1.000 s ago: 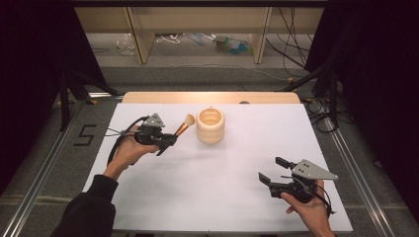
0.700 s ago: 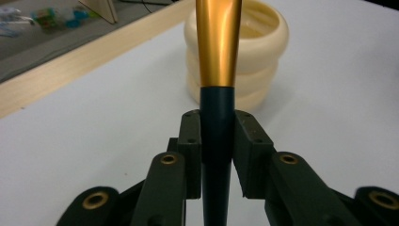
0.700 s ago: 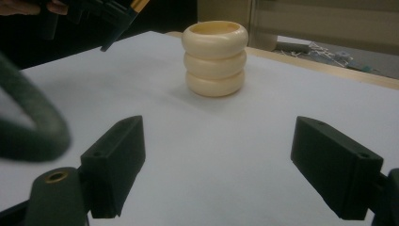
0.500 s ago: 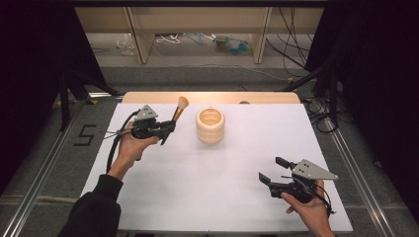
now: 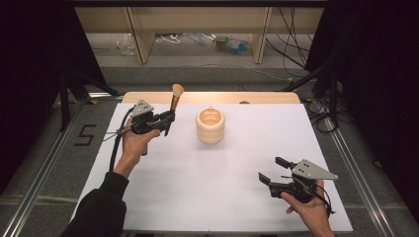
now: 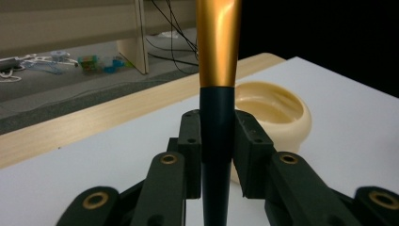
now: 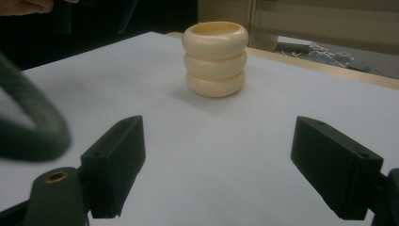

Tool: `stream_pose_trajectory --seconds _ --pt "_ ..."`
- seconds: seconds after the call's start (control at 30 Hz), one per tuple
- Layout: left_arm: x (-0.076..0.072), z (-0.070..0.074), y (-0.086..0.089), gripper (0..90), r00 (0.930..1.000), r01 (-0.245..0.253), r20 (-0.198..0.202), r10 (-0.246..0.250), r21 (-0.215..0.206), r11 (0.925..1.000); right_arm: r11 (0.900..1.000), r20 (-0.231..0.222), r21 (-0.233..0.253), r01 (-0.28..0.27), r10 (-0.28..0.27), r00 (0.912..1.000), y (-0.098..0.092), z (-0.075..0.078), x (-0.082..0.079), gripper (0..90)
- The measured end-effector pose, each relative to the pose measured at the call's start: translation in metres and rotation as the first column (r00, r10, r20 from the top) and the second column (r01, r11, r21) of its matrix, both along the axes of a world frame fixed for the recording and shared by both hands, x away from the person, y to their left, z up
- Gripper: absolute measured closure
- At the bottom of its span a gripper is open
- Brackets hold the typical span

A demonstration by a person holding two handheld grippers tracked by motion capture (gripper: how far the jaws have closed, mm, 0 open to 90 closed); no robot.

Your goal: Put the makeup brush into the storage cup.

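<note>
My left gripper is raised above the white table's left side and is shut on a makeup brush. The brush has a dark handle, a gold ferrule and a tan head pointing up and away. A cream ribbed cup stands upright on the table to the right of that gripper; it is also seen as cup and cup. My right gripper stays low at the near right, open with nothing between its fingers.
The white table sheet has a wooden strip along its far edge. Beyond it are a floor with cables and wooden furniture legs. Metal rails run along both sides of the table.
My left gripper has lifted and moved left and away from the cup, tilting the brush from slanted toward upright. The right gripper has not moved.
</note>
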State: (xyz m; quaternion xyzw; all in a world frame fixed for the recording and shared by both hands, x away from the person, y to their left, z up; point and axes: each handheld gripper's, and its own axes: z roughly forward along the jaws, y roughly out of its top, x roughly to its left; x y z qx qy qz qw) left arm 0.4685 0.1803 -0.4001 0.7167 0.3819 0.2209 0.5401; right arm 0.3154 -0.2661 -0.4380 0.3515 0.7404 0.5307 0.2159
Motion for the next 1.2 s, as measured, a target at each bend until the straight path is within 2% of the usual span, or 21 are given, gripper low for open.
stream_pose_trajectory --seconds 0.33,0.43,0.53,0.8,0.83,1.2 --pt "0.006 -0.002 -0.008 74.3 0.9996 -0.019 0.018 0.020 -0.056 0.9983 1.000 -0.001 -0.003 -0.003 0.003 1.0000 0.000 0.000 0.000 19.4" --pt "0.010 -0.003 -0.010 74.3 0.9995 -0.017 0.025 0.018 -0.040 0.9990 1.000 0.002 -0.004 -0.002 0.002 1.0000 0.000 0.000 0.000 19.4" --pt "0.013 -0.003 -0.012 74.3 0.9993 -0.024 0.027 0.026 -0.066 0.9975 1.000 0.001 -0.004 -0.002 0.002 1.0000 0.000 0.000 0.000 19.4" --pt "0.019 0.002 -0.028 74.3 0.9972 -0.018 0.071 0.024 -0.084 0.9963 1.000 0.005 0.004 -0.001 0.001 1.0000 0.000 0.000 0.000 19.4" --pt "0.019 0.002 -0.030 74.3 0.9971 -0.016 0.072 0.024 -0.101 0.9947 1.000 0.001 0.000 -0.006 0.006 1.0000 0.000 0.000 0.000 19.4" --pt "0.025 0.007 -0.044 74.3 0.9956 -0.015 0.090 0.026 -0.121 0.9925 1.000 0.000 -0.002 -0.006 0.006 1.0000 0.000 0.000 0.000 19.4"
